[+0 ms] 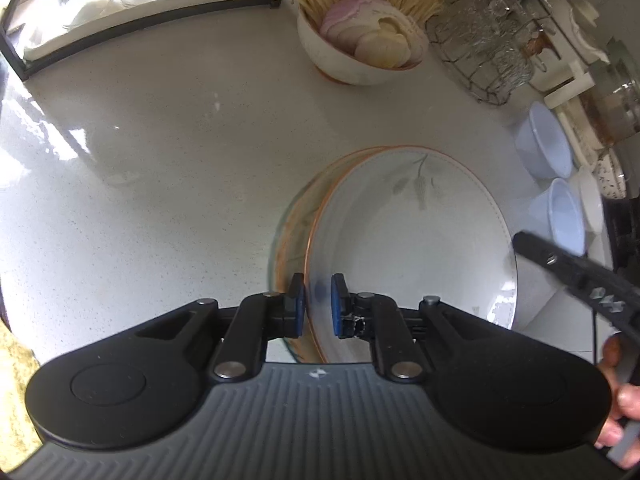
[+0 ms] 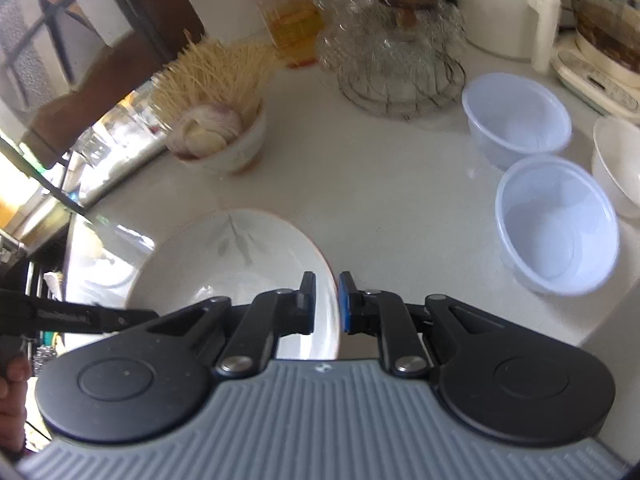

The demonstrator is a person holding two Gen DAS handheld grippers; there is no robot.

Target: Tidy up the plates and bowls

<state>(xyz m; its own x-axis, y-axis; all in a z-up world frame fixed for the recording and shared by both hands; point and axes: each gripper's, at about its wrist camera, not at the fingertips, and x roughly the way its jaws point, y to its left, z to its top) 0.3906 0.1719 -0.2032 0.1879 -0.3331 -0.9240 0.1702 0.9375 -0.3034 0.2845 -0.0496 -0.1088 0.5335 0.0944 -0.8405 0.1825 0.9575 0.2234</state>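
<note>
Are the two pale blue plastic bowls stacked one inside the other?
No, the two pale blue plastic bowls sit apart, side by side on the white counter, each showing its own empty inside.

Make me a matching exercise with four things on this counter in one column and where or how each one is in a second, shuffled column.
1. white leaf-patterned plate
2. pale blue plastic bowls
3. white ceramic bowl of garlic
4. yellow oil bottle with red cap

A. at the back, beside the wire basket of glassware
B. empty, side by side
C. gripped at both rims
D. stuffed with straw-like sticks

1-C, 2-B, 3-D, 4-A
</note>
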